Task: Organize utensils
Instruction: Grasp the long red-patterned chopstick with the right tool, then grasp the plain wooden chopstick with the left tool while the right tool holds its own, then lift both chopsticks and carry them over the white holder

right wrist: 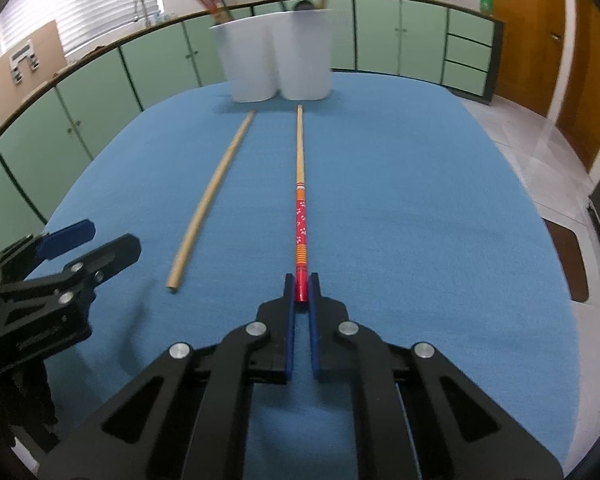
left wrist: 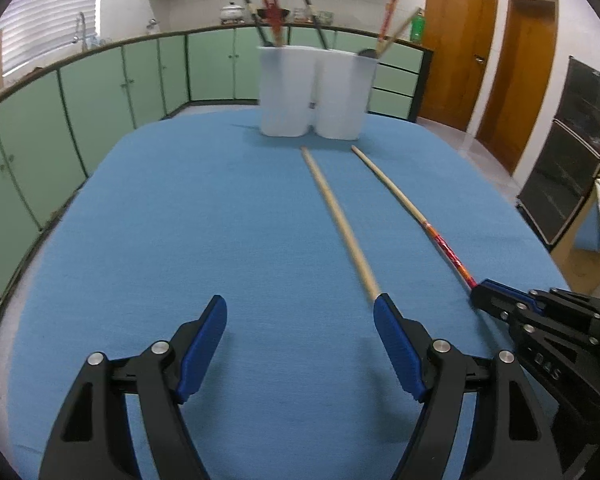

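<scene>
2 chopsticks are lying lengthwise on the blue cloth (right wrist: 420, 200), tips toward the 2 white holders (right wrist: 276, 60). The red chopstick (right wrist: 301, 216) is being pinched at its butt end by the right gripper (right wrist: 301, 288), jaws nearly closed on it. The plain chopstick (left wrist: 340, 220) is lying just beside it, its butt just beyond the right pad of the left gripper (left wrist: 300, 316), whose jaws are being held wide w/ nothing between. Both are judged light, stiff, thin & prob. slick; an end grip is likely letting the tip droop, so a hold nearer mid-shaft is being favoured.
</scene>
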`<state>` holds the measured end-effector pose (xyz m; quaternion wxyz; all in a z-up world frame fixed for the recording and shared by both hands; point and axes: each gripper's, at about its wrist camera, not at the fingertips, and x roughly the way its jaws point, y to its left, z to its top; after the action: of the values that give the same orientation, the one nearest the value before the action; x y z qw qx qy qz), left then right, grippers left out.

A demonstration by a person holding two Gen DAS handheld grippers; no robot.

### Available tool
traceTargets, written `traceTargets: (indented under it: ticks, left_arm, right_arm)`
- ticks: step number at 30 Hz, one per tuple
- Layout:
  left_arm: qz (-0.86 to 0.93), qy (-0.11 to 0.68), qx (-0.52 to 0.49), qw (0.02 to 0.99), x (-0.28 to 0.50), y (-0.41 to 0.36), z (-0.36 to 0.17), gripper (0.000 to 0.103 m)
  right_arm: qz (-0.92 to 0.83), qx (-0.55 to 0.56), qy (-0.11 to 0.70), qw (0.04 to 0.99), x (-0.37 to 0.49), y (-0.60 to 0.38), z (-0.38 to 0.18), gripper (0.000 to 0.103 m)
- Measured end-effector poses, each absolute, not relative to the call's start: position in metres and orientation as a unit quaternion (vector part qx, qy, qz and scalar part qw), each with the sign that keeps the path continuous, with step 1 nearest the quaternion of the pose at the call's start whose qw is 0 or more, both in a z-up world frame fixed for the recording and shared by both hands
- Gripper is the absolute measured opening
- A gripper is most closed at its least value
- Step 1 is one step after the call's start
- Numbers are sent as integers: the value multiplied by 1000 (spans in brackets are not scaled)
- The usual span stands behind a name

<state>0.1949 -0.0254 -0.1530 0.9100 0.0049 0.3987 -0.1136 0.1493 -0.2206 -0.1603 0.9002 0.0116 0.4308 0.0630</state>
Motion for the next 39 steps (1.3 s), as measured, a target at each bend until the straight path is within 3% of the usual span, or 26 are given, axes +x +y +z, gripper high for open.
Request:
traceTargets:
  ticks: [4, 9, 15, 20, 23, 32, 39]
  left_arm:
    - [-119, 413, 18, 903, 196, -46, -159, 74]
    - [-103, 434, 40, 894, 202, -60, -168, 67]
    - [-91, 429, 46, 897, 202, -63, -168, 45]
    - [-95, 425, 51, 899, 201, -68, -167, 16]
    - [-95, 424, 52, 899, 202, -70, -167, 9]
    - [-99, 417, 31, 903, 201, -65, -160, 7]
    - [-101, 378, 27, 920, 187, -52, -122, 7]
  right_arm:
    - [54, 18, 434, 899, 150, -238, -162, 5]
    - [58, 21, 436, 898, 152, -240, -165, 5]
    - [60, 21, 435, 898, 150, -240, -166, 6]
    - [56, 11, 434, 899, 150, -237, -166, 7]
    - [55, 11, 433, 899, 150, -236, -166, 6]
    - [60, 28, 425, 903, 146, -239, -160, 5]
    - [71, 27, 391, 917, 136, -243, -125, 5]
